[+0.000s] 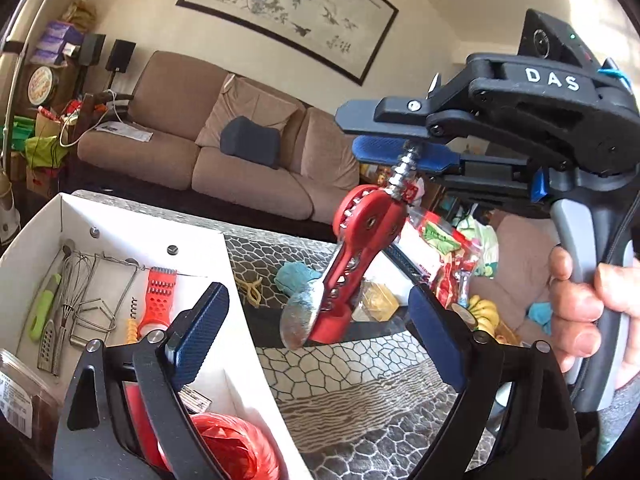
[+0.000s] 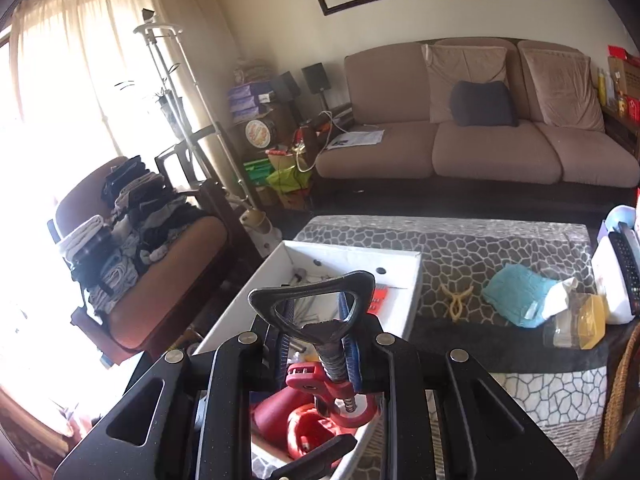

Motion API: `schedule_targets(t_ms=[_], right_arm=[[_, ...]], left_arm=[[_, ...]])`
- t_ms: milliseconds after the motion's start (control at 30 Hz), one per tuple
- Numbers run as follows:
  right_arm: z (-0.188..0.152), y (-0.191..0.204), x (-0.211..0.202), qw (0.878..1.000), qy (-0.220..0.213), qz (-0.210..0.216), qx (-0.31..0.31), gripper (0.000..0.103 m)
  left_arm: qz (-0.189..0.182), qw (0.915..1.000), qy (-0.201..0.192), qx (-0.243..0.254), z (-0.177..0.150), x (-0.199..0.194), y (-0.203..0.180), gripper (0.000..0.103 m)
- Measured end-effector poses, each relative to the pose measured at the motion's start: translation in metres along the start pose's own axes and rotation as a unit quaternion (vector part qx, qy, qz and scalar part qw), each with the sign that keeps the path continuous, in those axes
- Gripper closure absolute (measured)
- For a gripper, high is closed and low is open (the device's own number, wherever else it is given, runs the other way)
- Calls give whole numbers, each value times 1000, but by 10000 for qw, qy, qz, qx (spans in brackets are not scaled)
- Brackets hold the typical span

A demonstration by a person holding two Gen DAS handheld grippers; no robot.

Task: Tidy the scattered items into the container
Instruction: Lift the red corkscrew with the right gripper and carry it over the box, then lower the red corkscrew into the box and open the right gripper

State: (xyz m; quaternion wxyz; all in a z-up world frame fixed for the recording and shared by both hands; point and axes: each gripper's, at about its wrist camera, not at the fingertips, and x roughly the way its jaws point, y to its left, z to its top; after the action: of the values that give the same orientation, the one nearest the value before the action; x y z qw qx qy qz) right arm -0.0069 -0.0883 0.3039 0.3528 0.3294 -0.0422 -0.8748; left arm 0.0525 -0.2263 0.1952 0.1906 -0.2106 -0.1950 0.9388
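From the left wrist, the right gripper (image 1: 404, 142) clamps the corkscrew's (image 1: 360, 240) hanging red body

Right tongs (image 1: 394, 136), upper right of frame: black linkage body, white "DAS" lettering, blue ribbed pads, silver screw heads, grey trigger grip, green LED on a black camera block, blue cord at the rear. Hand (image 1: 588, 312) at right edge. Left tongs (image 1: 316, 316), bottom of frame: black arms, triangular cutouts, silver pivot bolts, blue textured pads.
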Motion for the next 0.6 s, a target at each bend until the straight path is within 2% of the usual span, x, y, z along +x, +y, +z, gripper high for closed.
schedule_targets(t_ms=[67, 267, 433, 600], right_arm=[[1, 9, 19, 9999, 90, 41, 29, 80], [-7, 25, 67, 9992, 256, 285, 104, 80], [-19, 25, 104, 9985, 502, 123, 205, 80], [-30, 15, 126, 9977, 603, -117, 269, 80]], left_arm=[[221, 9997, 60, -125, 2, -1, 17, 8], [667, 9945, 560, -580, 6, -5, 65, 8], [1056, 9875, 881, -773, 1, -9, 87, 8], [1481, 9815, 1037, -628, 1, -6, 91, 8]])
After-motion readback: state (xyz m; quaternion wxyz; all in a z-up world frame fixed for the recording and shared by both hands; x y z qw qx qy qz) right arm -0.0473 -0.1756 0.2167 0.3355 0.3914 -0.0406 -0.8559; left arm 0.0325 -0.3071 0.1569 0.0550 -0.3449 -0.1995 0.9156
